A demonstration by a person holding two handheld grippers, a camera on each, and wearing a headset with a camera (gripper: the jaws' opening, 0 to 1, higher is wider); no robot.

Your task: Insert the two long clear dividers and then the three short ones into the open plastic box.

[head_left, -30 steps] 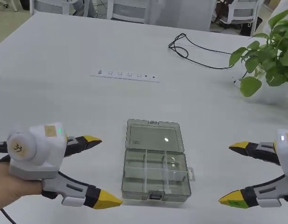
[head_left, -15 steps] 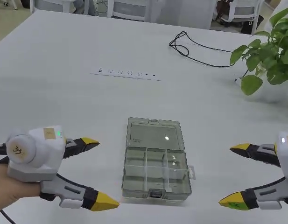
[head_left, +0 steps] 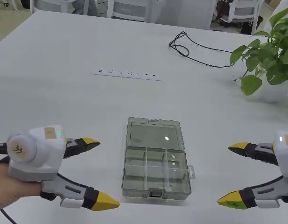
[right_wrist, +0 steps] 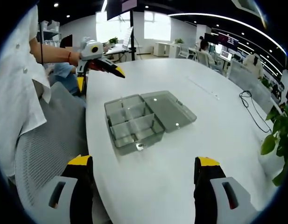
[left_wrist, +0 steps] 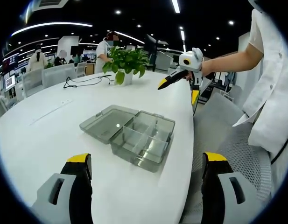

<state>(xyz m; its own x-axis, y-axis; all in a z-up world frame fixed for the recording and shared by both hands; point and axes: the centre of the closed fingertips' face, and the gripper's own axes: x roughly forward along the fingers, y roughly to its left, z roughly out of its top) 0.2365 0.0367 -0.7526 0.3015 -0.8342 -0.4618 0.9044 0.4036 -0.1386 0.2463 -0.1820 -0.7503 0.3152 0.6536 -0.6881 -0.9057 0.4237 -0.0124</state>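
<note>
Table (head_left: 64,102), white, bearing all items listed; both grippers are held above its near edge.

Plant (head_left: 267,51), leafy, green: far side, beyond the right gripper.

Left gripper (head_left: 107,172): yellow-tipped jaws spread wide, nothing between them; tips point at the box.

Right gripper (head_left: 225,174): likewise spread wide and empty, facing the left one across the box.

Plastic box (head_left: 134,193), clear grey: between the two grippers, apart from both. Lid (head_left: 155,136) is laid flat on the far side.

Power strip (head_left: 125,74), white: well ahead of the left gripper, past the box.

Cable (head_left: 195,49), black, looped: farther off, ahead of the right gripper.

Dividers (head_left: 146,161), clear: already standing in the box base, splitting it into a grid of compartments. Exact count cannot be told, and no loose divider lies near either gripper. Insertion therefore appears complete or nearly so; at most a check of seating seems left.
</note>
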